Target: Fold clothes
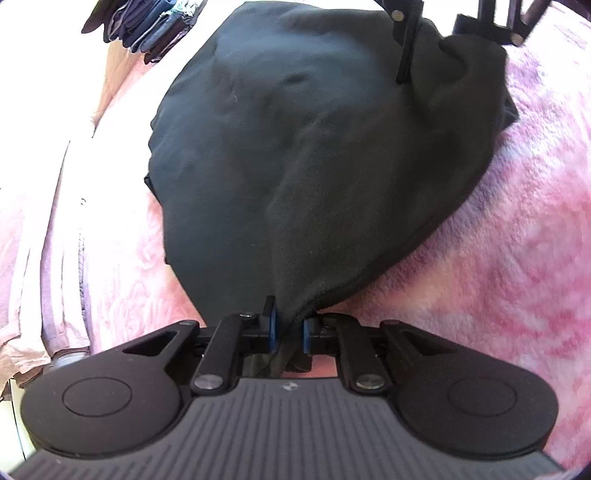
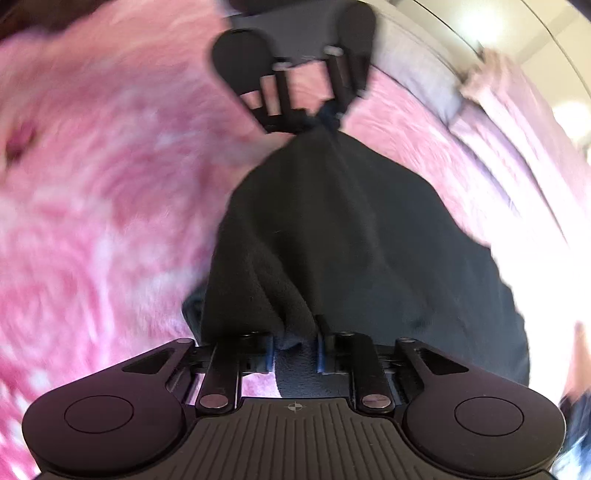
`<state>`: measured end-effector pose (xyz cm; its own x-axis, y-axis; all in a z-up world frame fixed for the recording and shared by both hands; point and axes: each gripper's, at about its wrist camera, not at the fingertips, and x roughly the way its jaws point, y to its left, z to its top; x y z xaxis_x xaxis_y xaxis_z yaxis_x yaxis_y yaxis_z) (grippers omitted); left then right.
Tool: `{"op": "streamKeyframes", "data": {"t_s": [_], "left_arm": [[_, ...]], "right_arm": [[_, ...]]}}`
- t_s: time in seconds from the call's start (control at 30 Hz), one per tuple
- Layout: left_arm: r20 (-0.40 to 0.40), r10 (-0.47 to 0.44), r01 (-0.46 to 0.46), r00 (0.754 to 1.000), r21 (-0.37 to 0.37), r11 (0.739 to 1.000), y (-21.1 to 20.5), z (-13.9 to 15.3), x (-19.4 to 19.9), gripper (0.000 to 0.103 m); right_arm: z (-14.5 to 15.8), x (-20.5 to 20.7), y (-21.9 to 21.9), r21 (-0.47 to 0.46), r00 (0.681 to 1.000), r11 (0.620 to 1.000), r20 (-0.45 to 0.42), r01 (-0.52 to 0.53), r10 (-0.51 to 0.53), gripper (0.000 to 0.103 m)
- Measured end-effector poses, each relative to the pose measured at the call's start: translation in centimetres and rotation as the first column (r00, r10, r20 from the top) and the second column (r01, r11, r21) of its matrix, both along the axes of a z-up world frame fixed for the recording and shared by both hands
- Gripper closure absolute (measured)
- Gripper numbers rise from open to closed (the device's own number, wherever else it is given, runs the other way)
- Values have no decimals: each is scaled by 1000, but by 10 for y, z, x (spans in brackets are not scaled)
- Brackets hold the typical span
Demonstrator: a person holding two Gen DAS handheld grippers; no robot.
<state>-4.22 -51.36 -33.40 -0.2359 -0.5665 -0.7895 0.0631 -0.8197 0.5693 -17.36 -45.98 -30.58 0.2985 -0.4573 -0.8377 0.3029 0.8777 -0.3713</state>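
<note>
A black garment (image 1: 295,155) lies spread on a fluffy pink blanket (image 1: 498,258). My left gripper (image 1: 289,326) is shut on the garment's near corner, with the cloth bunched between its blue pads. At the far corner, the right gripper (image 1: 436,48) reaches into the top of the left wrist view. In the right wrist view, my right gripper (image 2: 295,350) is shut on a thick fold of the same black garment (image 2: 351,240). The left gripper (image 2: 325,110) holds the opposite end there. The cloth is stretched between the two.
A stack of folded blue and dark clothes (image 1: 147,26) lies at the far left. Pale pink bedding (image 1: 44,240) runs along the left edge. A grey and pink striped fabric (image 2: 461,99) lies beyond the blanket in the right wrist view.
</note>
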Motion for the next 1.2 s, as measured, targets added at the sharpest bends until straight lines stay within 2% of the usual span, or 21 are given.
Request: {"op": "streamKeyframes", "data": {"t_s": [0.13,0.27,0.57,0.67,0.8,0.87,0.93,1.0,1.1,1.2], "left_arm": [[-6,2,-3,1000,-24,1000,6,14,2,94],[-10,7,-7,1000,-16,1000,25,32,4,94],[9,109,-109,994,99,989,111,80,28,94],[-22,149,-146,989,105,984,107,108,26,94],[-84,183,-176,980,85,981,75,153,10,94],[-95,168,-161,981,71,984,50,173,-9,94],[-99,146,-141,984,62,988,23,190,-32,94],[-111,140,-132,984,74,988,-10,205,-62,93],[-106,106,-98,989,83,992,-53,209,-111,93],[-78,105,-95,991,124,988,-95,192,-159,92]], "right_arm": [[24,-4,-4,28,999,1000,43,8,-9,89],[49,-10,10,52,998,999,70,-2,-2,90],[89,-7,74,211,985,970,146,-123,93,90],[104,-11,78,244,979,963,191,-118,71,90],[136,-31,57,256,959,966,282,-36,-39,90],[153,-51,34,284,927,957,341,56,-155,90],[166,-74,10,326,874,933,396,152,-281,90],[174,-102,-17,381,797,891,443,248,-411,90],[167,-145,-55,467,674,810,473,354,-568,90],[145,-184,-91,577,549,712,472,399,-690,90]]}}
